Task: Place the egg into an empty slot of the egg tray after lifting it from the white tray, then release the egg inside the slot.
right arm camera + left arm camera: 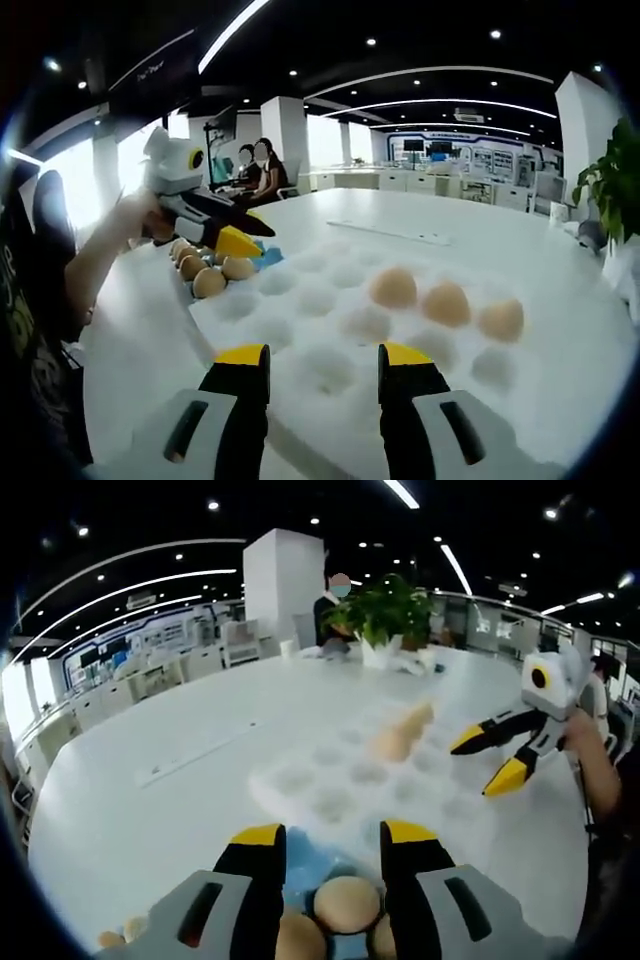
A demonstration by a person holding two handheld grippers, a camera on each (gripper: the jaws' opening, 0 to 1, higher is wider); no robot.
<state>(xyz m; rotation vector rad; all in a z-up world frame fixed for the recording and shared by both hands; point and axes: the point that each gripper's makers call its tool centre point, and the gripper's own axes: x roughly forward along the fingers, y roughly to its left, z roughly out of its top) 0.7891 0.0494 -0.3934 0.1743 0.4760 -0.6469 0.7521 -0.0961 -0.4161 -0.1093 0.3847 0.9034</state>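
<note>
Counted around the egg tray (330, 330): three eggs (446, 302) sit in its slots, in one row along the side away from the right gripper view's camera. Beside the egg tray's left edge in that view, the white tray (190, 290) holds at least five eggs (209, 282); some are hidden under a gripper, so the exact number cannot be told. One potted plant (385, 615) stands beyond the egg tray. Two seated people (262, 165) show farther off.
</note>
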